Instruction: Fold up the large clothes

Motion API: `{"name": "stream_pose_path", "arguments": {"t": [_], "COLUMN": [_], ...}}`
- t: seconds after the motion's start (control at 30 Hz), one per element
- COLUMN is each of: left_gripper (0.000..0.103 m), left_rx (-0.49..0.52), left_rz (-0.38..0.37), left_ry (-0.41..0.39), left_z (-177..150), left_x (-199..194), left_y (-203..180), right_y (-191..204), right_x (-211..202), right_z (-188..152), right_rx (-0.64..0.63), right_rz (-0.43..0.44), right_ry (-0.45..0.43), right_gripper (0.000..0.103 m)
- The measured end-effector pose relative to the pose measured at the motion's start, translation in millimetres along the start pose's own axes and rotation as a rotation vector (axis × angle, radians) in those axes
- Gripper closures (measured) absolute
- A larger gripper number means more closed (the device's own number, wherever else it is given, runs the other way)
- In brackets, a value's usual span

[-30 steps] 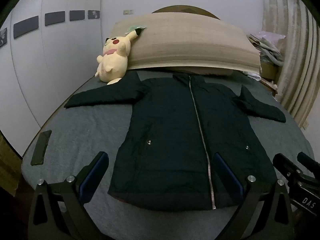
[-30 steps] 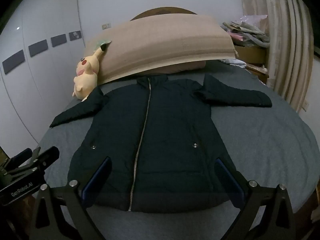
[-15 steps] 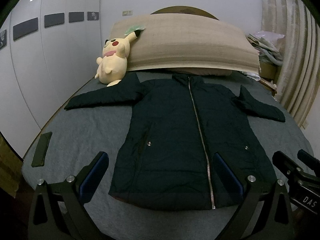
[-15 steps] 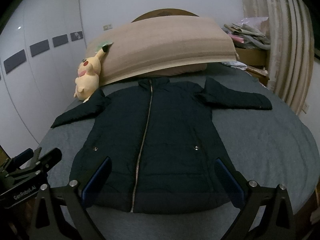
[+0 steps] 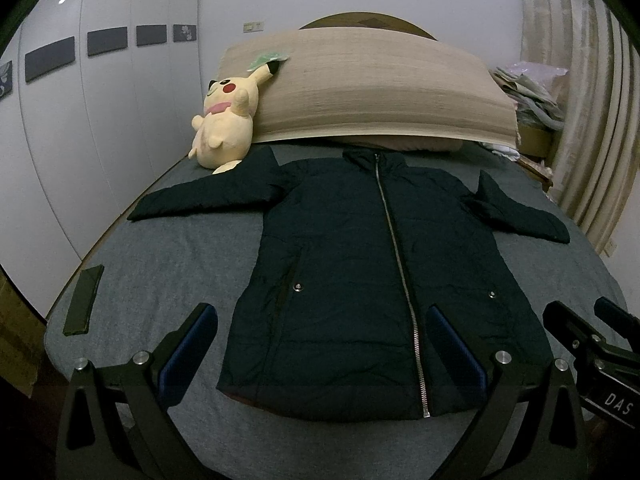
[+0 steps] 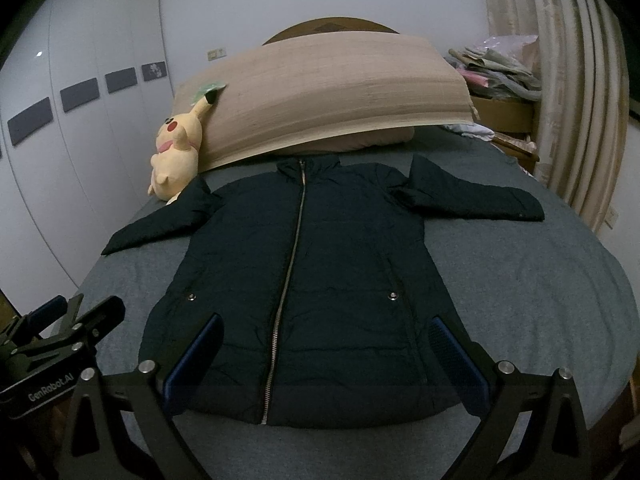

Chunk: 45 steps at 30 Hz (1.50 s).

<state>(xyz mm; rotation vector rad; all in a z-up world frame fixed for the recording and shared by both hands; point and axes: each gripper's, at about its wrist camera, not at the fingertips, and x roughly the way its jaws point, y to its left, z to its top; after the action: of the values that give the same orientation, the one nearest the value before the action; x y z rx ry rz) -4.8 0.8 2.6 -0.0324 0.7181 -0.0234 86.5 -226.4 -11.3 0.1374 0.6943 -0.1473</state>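
On the bed: dark jacket (image 5: pixel 372 280) lies flat, zipped, sleeves spread.
Left claw (image 5: pixel 322 346): wide, empty, above the hem.
Right claw (image 6: pixel 326 356): wide, empty.
Risk: puffy fabric may slip, spoiling the fold.

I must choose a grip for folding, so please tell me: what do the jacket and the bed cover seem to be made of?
Jacket: probably a thin synthetic shell over padding; it looks puffy, finely creased and faintly shiny, with a metal-looking zipper and snaps.
Bed cover: likely a soft cotton-type knit; matte, heathered grey, no sheen. Neither can be confirmed by look alone.
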Motion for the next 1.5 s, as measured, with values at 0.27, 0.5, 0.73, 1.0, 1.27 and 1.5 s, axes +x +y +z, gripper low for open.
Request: {"name": "stream_pose_path", "arguments": {"t": [0.27,0.5,0.73,1.0,1.27,1.5], "left_gripper": [0.0,0.0,0.0,0.0,0.0,0.0], "left_rx": [0.004,0.003,0.003,0.0,-0.004,-0.002], "left_rz": [0.0,0.0,-0.003,-0.002,0.0,0.0], "left_ry": [-0.005,-0.007,-0.008,-0.005,0.002,0.006], "left_z": [0.1,-1.9,-0.9,-1.3,-0.1,0.1], "left_x": [-1.5,-3.4,-4.6,-3.9,-1.0,1.3], "left_y": [-1.8,-2.1,-2.6,-1.5,-0.8,1.2], "right_y": [1.3,2.5,3.0,4.7,4.6,3.9], "right_x": [-1.7,-2.1,-2.1,-2.3,-2.7,-3.5], "right_z": [0.5,1.1,1.2,1.7,-1.8,-0.7], "right_rx": [-0.001,-0.002,-0.002,-0.006,-0.011,-0.004], "right_rz": [0.0,0.0,-0.001,-0.004,-0.002,-0.007], "right_ry": [0.002,0.002,0.002,0.001,0.002,0.003], "right_gripper": [0.0,0.0,0.0,0.0,0.0,0.0]}}
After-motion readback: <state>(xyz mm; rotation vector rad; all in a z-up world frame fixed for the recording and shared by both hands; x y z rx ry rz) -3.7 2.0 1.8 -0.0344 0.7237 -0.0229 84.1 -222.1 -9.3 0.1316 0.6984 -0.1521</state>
